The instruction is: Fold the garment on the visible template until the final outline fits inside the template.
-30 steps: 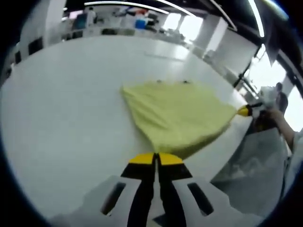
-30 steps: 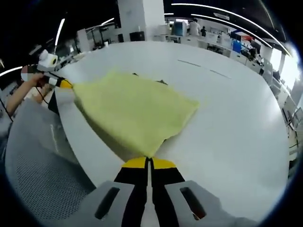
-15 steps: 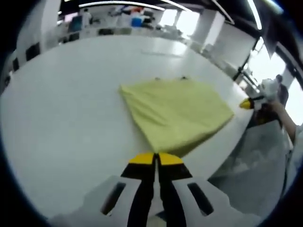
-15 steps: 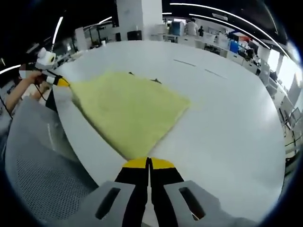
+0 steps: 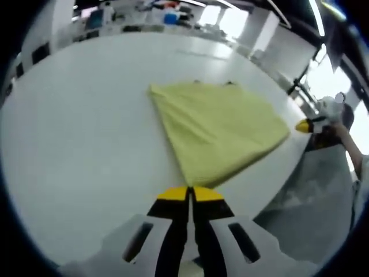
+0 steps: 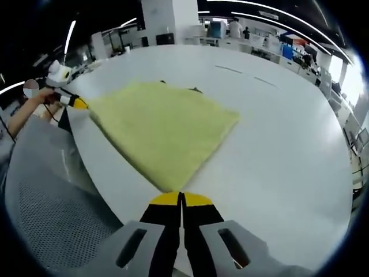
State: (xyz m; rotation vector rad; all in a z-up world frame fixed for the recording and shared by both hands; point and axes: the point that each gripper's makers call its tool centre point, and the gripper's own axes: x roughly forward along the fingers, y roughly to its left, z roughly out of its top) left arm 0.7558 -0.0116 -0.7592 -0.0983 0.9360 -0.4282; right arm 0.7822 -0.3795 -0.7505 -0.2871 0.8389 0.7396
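Garment [image 5: 219,130] just beyond left tool [image 5: 189,193]

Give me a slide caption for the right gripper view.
Right gripper, jaws together, near a corner of the folded yellow garment on the white table.

A pale yellow garment [image 5: 222,130] of soft, matt cloth with a faintly napped, towel-like texture lies flat just ahead of the left tongs [image 5: 190,193], whose tips look like smooth yellow plastic over matt black jaws and pale grey moulded housing. Under it the white surface [image 5: 81,133] is smooth with a dull sheen, catching soft reflections of the ceiling lights. Beside the right tongs [image 6: 181,199], to their left, grey perforated mesh material [image 6: 52,213] shows a fine, rough-looking weave.
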